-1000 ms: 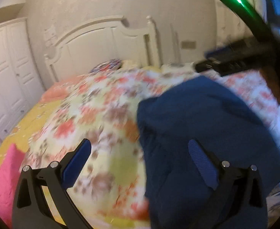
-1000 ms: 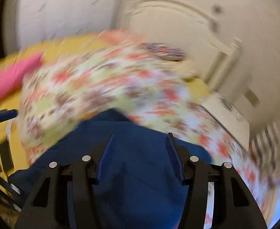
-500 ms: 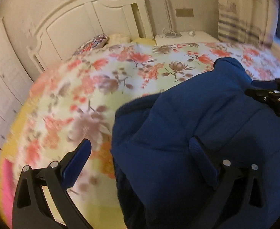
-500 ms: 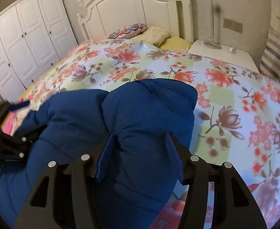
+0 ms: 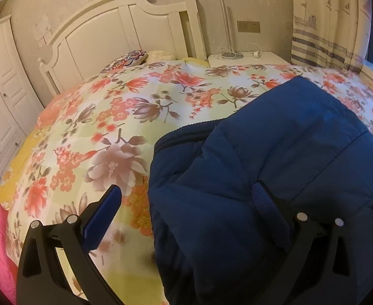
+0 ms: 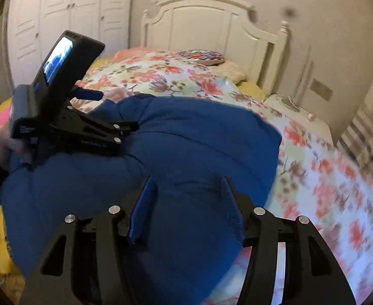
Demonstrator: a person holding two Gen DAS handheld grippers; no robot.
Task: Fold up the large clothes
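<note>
A padded dark blue jacket point(image 5: 275, 167) lies bunched on the floral quilt point(image 5: 115, 132), filling the right half of the left wrist view. My left gripper point(image 5: 184, 193) stands wide open. Its right finger point(image 5: 259, 198) rests on the padding, and its left finger point(image 5: 102, 213) hangs over bare quilt, clear of the jacket's edge. In the right wrist view a thick fold of the jacket point(image 6: 191, 137) fills the gap of my right gripper point(image 6: 186, 181), and both pads press on it. The left gripper point(image 6: 110, 109) shows there too, held by a hand point(image 6: 0, 142) at the jacket's left end.
A white headboard point(image 5: 125, 25) with pillows point(image 5: 130, 58) stands at the far end of the bed. At its right are a white nightstand point(image 5: 247, 58) with a lamp and a striped curtain point(image 5: 324, 40). White wardrobe doors point(image 6: 67, 20) line the left wall. A pink cloth point(image 5: 0, 249) lies at the bed's left edge.
The left gripper swung over the jacket, then kept still. The right gripper sank toward the bed with the fold still between its pads, and its view turned onto the left gripper.
</note>
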